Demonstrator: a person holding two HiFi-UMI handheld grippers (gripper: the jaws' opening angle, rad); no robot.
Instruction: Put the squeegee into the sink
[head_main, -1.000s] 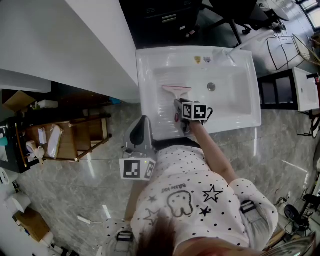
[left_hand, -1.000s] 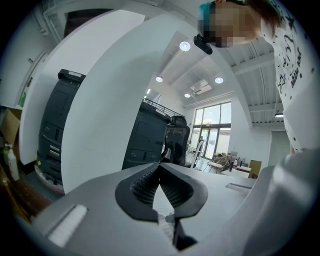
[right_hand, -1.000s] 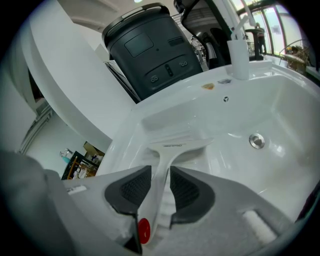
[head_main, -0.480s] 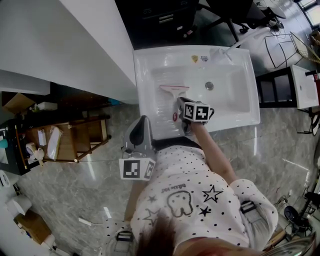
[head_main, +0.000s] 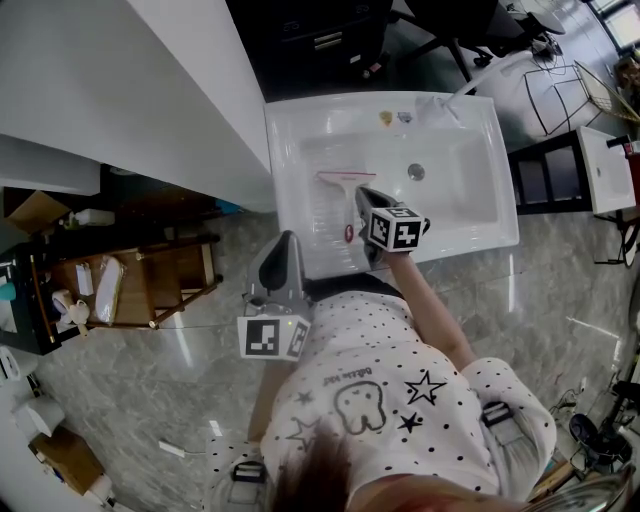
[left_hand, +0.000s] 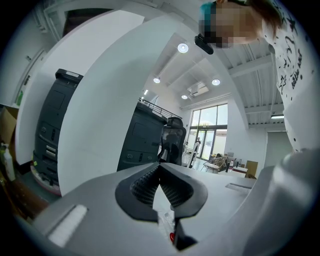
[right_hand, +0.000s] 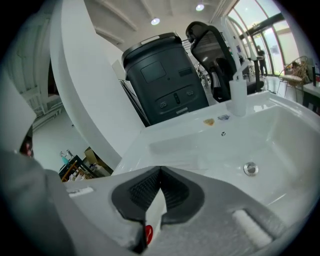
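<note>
Grey stone flooring and a white wall frame a white sink (head_main: 283, 160), the biggest thing within reach and the place the task names. Off its front edge, at the person's side, the left gripper (left_hand: 160, 165) is held level with its jaws pressed together on nothing, since one hand seems enough for this job. The right gripper (right_hand: 160, 170) angles down over the basin. Its jaws have just closed and meet with nothing between them (I read that as letting go, not taking hold). Just beside it the squeegee (head_main: 343, 197) lies flat in the basin's left half, blade toward the tap end and handle toward the person, so the task looks done. It sits apart from the drain (head_main: 416, 172).
</note>
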